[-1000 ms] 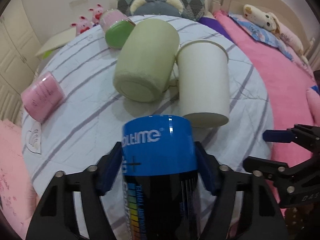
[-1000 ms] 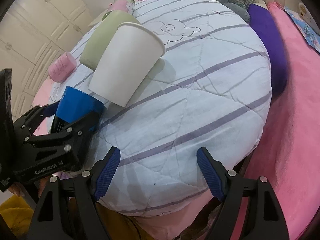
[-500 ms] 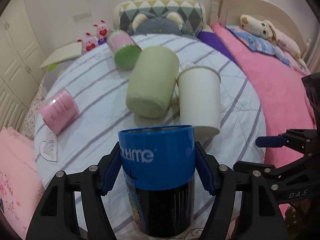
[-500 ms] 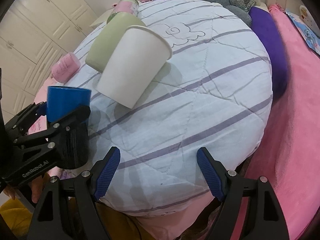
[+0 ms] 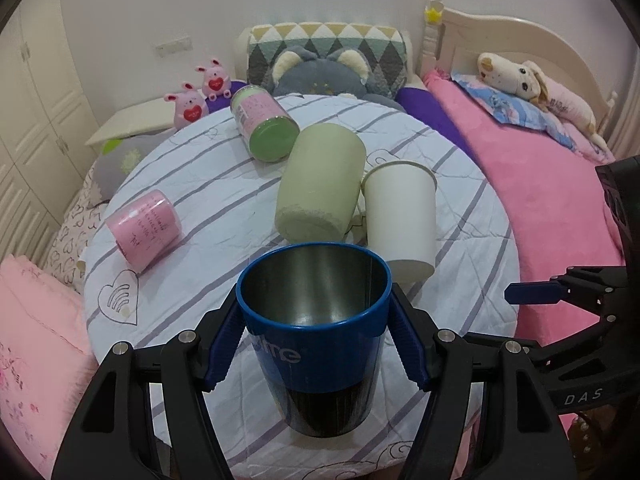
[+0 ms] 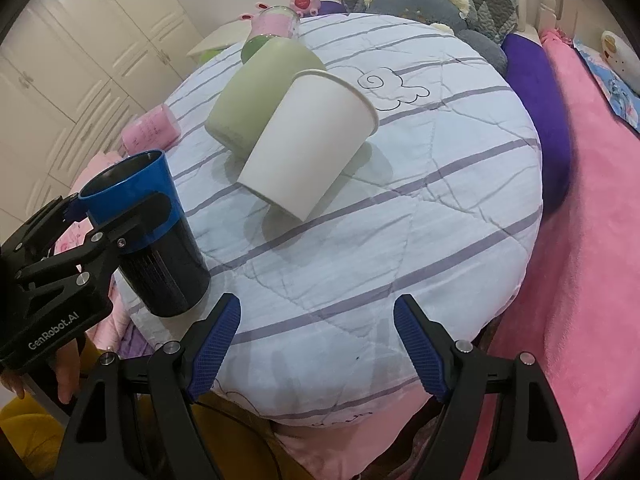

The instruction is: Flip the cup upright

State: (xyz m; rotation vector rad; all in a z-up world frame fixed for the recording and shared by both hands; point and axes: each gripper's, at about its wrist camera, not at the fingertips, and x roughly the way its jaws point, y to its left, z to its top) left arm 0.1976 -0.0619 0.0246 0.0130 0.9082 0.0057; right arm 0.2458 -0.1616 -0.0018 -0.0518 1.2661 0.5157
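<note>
The left gripper [image 5: 314,344] clamps the blue-banded steel tumbler [image 5: 316,336] between its fingers; rigid, slick, best held at the band. The right gripper [image 6: 316,340] gapes wide.

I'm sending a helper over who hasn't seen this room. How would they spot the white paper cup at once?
Find the round striped quilted cushion beside the pink bed. Near its middle lies the white paper cup on its side, leaning against the larger green cup. It is the only plain white, tapered one with a rolled rim.
</note>
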